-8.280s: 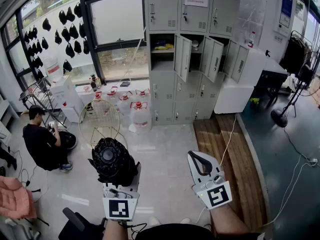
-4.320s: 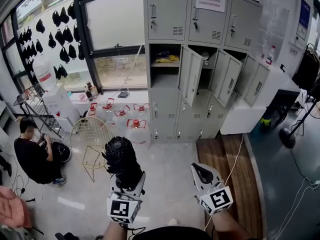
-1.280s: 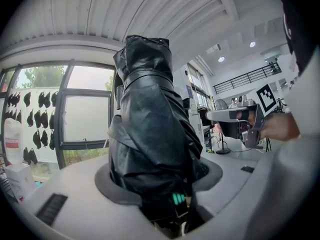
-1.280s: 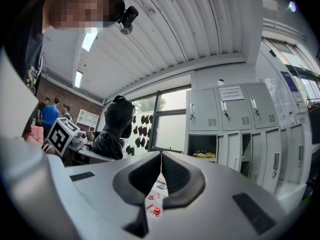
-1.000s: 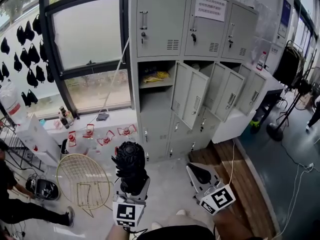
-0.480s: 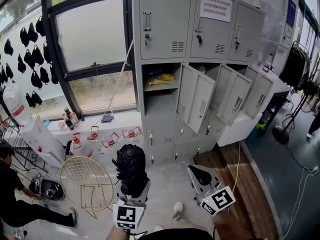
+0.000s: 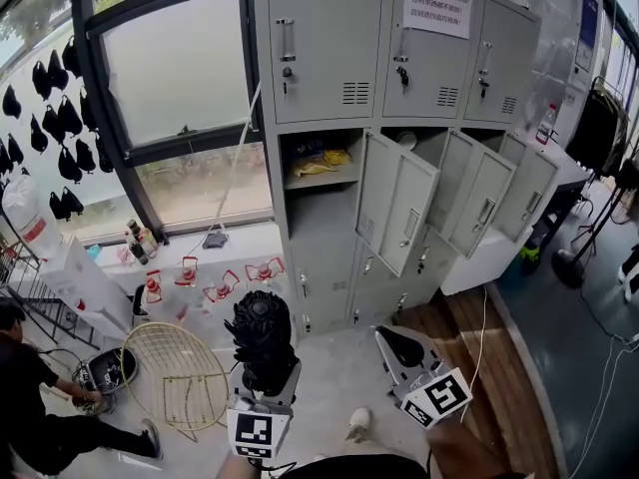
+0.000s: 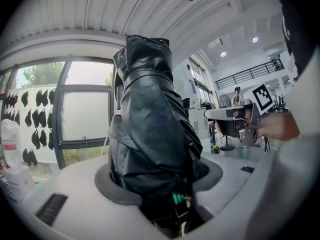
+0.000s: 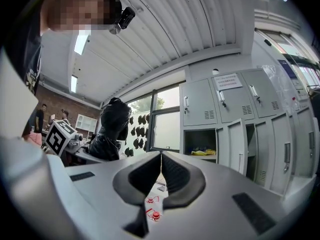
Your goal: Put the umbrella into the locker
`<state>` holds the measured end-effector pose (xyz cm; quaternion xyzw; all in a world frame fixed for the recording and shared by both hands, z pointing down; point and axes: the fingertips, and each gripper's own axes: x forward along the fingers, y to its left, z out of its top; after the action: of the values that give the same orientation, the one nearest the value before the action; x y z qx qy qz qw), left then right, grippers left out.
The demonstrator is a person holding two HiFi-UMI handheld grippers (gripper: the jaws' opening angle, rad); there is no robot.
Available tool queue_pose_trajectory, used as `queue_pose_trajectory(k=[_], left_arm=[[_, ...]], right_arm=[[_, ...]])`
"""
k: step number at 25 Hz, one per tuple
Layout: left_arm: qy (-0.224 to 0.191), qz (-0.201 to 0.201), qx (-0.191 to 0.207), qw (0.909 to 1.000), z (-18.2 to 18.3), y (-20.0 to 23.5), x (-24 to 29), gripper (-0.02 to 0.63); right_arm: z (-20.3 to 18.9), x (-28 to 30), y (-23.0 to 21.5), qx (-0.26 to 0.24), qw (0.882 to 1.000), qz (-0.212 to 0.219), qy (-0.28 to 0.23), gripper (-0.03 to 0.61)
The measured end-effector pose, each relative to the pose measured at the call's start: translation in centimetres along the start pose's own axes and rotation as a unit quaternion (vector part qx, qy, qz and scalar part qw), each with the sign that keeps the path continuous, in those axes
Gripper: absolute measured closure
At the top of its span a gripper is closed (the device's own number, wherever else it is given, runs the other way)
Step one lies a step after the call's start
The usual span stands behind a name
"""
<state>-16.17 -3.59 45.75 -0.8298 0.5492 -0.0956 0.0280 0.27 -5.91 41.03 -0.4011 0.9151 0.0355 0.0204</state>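
Observation:
A folded black umbrella (image 7: 262,339) stands upright in my left gripper (image 7: 262,372), whose jaws are closed around its lower part. In the left gripper view the umbrella (image 8: 150,134) fills the middle and hides the jaw tips. My right gripper (image 7: 399,347) is to its right, shut and holding nothing; its pads (image 9: 161,176) meet in the right gripper view. The grey lockers (image 7: 399,138) rise ahead. One open compartment (image 7: 319,160) holds yellow items, and several doors (image 7: 399,213) to its right hang open.
A round wire frame (image 7: 170,372) lies on the floor at the left. Red-capped jugs (image 7: 215,282) sit below the window. A person (image 7: 30,407) crouches at the far left. A wooden floor strip (image 7: 469,367) with a cable runs at the right, and a white cabinet (image 7: 499,247) stands beside the lockers.
Both grippers have come closer to the lockers, which look a little larger and nearer. The umbrella stays in the left gripper, and the right gripper stays shut.

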Motion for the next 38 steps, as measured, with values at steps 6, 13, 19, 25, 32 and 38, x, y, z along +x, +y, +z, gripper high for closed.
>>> queue_pose_trajectory(k=[6, 13, 19, 25, 32, 38], left_arm=[[0.005, 0.0, 0.006, 1.0, 0.3, 1.3, 3.6, 0.354], [0.005, -0.019, -0.004, 0.9998, 0.4, 1.6, 8.3, 0.354], [0.016, -0.025, 0.004, 0.9996, 0.4, 1.8, 11.8, 0.354], [0.022, -0.021, -0.001, 0.9995, 1.1, 2.1, 15.2, 0.354], [0.036, -0.001, 0.006, 0.9993, 1.3, 2.6, 19.0, 0.354], [0.039, 0.021, 0.001, 0.999, 1.7, 2.8, 22.0, 0.354]], right_arm=[[-0.4, 3.0, -2.5, 0.004, 1.0, 0.008, -0.003, 0.548], [-1.2, 5.6, -6.2, 0.009, 1.0, 0.003, -0.001, 0.548], [-1.9, 7.4, -8.7, 0.015, 1.0, 0.005, 0.004, 0.548], [-1.9, 8.9, -11.0, 0.02, 1.0, 0.02, 0.003, 0.548], [-1.9, 11.3, -14.1, 0.027, 0.999, 0.045, -0.005, 0.548], [-2.4, 12.8, -15.7, 0.026, 0.997, 0.077, -0.009, 0.548]])
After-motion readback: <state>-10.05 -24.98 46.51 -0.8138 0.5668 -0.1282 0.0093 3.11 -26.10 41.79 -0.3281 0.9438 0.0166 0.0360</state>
